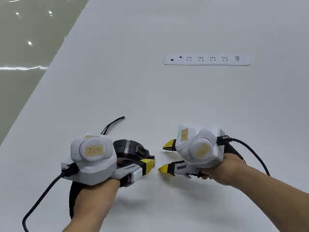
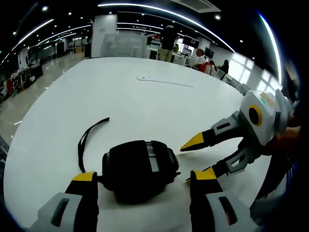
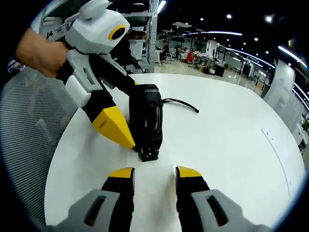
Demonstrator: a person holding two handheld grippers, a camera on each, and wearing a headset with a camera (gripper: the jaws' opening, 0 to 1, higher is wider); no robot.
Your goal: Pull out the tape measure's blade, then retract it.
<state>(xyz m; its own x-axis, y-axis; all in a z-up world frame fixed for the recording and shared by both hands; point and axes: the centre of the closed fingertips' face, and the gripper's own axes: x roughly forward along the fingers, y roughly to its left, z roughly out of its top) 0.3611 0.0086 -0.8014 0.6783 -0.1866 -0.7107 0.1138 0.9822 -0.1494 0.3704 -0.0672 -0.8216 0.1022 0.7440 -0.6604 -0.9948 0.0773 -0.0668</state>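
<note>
Bracing the black tape measure [image 3: 147, 116] on the white bench [image 1: 145, 87], the left gripper [image 2: 145, 176] sets its jaws either side of the case, the near one against it; a firm pinch cannot be confirmed. The right gripper [image 1: 166, 156], jaws apart, faces the blade's hook [image 3: 148, 154], apparently to catch it. The case's long axis runs gripper to gripper, its mouth rightward and the blade not yet drawn. Beyond, its strap [image 1: 113, 123] trails towards a power strip [image 1: 207, 59].
</note>
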